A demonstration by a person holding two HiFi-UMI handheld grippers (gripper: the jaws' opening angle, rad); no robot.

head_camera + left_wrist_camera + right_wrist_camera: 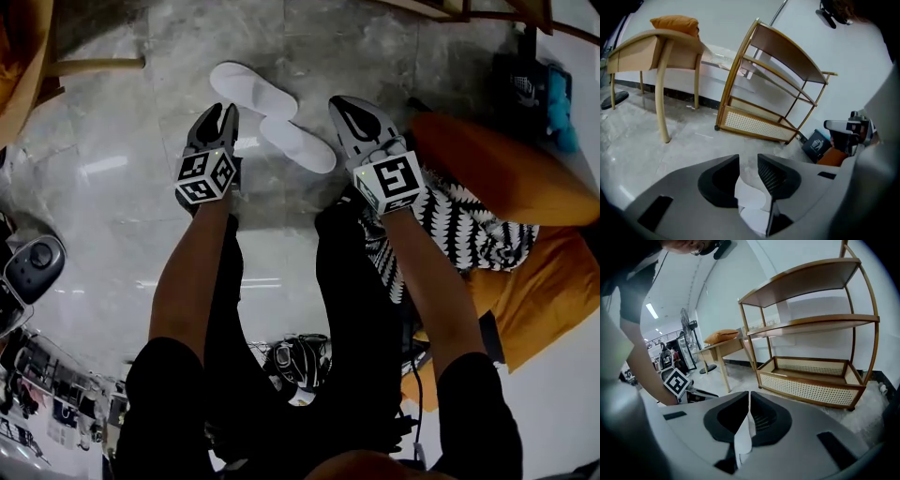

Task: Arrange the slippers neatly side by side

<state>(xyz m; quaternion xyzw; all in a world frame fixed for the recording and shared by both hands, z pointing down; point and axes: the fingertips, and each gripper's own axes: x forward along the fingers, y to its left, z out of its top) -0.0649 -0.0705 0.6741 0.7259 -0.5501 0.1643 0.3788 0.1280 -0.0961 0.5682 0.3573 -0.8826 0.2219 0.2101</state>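
Observation:
Two white slippers lie on the grey marble floor in the head view, one [246, 86] farther left and one [300, 143] nearer, angled toward each other and touching. My left gripper [223, 114] points at the left slipper's near edge. In the left gripper view its jaws [748, 164] stand open around a white slipper edge [751, 199] without pressing on it. My right gripper [343, 105] is just right of the pair. In the right gripper view it [749, 401] is shut on a thin white slipper edge [743, 439].
A wooden rack with a cane-sided bottom shelf [759, 124] [811, 376] stands ahead on the floor. A wooden table leg [661, 93] is to the left. An orange cushion [506, 173] and a black-and-white patterned cloth [459, 225] lie to the right. The person's legs [281, 309] are below.

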